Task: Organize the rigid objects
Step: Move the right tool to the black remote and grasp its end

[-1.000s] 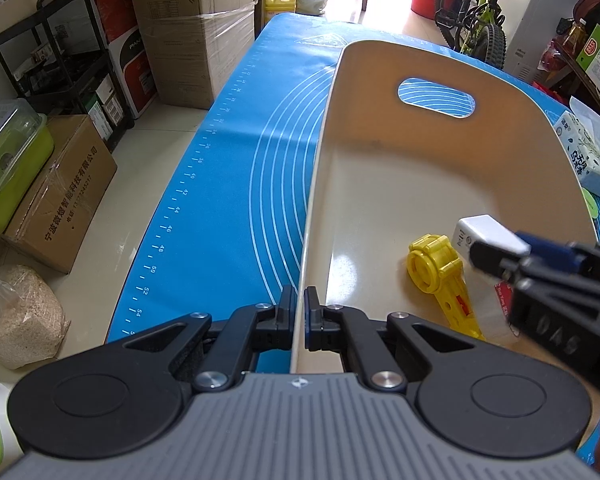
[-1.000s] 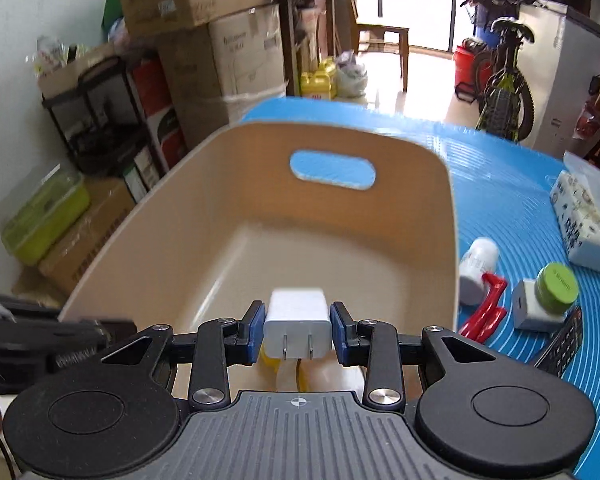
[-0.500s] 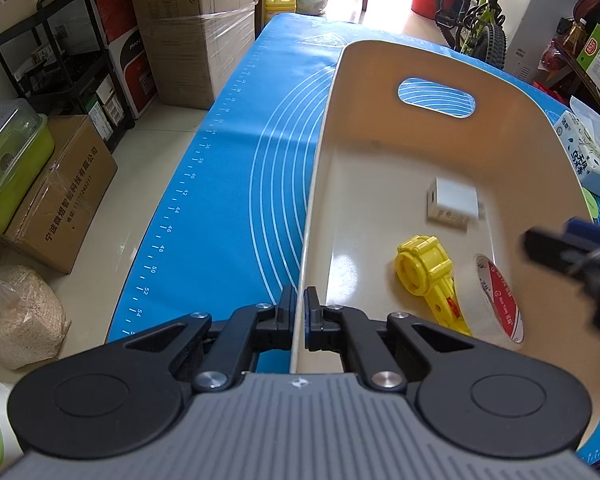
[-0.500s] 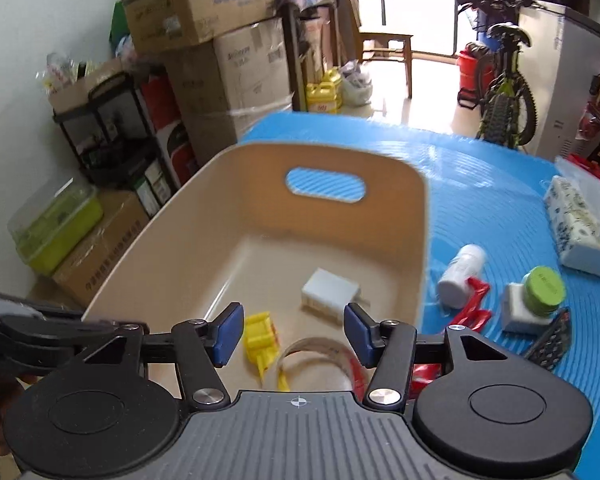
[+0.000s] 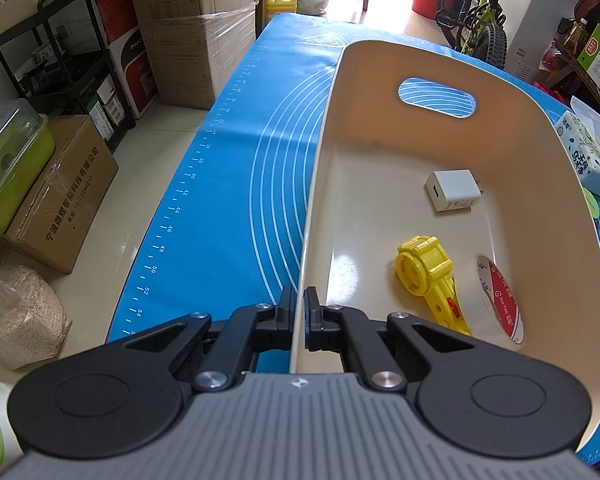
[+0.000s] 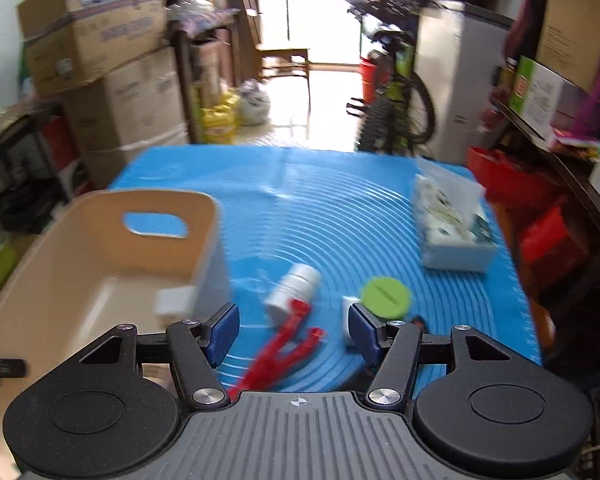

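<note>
My left gripper is shut on the left rim of the beige bin, which stands on the blue mat. In the bin lie a white charger, a yellow plastic tool and a tape roll. My right gripper is open and empty, above the mat to the right of the bin. Just ahead of it lie a white bottle, a red clip tool and a white jar with a green lid.
A tissue pack lies at the mat's far right; it also shows in the left wrist view. Cardboard boxes and a black shelf stand left of the table. A bicycle stands beyond the far edge.
My right gripper opened and dropped the white charger into the bin, then swung right over the loose items on the mat. My left gripper has kept its hold on the bin rim.
</note>
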Available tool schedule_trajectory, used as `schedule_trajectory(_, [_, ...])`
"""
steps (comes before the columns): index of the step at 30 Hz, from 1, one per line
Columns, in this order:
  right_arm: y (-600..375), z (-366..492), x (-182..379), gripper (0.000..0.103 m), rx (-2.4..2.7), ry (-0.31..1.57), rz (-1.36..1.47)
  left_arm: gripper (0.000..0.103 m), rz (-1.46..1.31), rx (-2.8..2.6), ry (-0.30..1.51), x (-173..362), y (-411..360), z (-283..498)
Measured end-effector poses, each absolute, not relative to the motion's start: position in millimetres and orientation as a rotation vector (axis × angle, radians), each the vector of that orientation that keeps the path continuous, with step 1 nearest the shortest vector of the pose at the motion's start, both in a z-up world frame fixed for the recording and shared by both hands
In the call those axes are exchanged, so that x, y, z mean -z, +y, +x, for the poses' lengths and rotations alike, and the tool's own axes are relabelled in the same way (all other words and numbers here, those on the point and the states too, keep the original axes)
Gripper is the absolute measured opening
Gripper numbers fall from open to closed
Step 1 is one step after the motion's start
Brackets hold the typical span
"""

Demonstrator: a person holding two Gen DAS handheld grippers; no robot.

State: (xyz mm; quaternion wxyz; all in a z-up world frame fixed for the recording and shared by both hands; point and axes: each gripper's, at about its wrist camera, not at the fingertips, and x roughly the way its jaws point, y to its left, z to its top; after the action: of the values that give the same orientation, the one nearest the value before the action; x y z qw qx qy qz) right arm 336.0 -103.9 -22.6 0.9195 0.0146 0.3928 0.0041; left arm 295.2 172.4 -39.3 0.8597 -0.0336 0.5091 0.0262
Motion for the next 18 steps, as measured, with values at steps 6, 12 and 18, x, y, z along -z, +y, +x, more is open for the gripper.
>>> schedule_trajectory(6, [-125.5, 349.3, 60.2, 0.068, 0.094, 0.888, 0.057, 0.006, -0.070, -0.055, 1.069, 39.4, 173.5, 295.4])
schedule_trajectory(12, [-125.9, 361.0, 87.2, 0.068, 0.146, 0.938, 0.060, 0.006, -0.066, -0.057, 1.069, 39.1, 175.2, 295.5])
schedule_trajectory(18, [-119.8, 372.2, 107.0, 0.068, 0.211, 0.986, 0.010, 0.007, -0.064, -0.057, 1.070, 39.2, 175.7, 295.8])
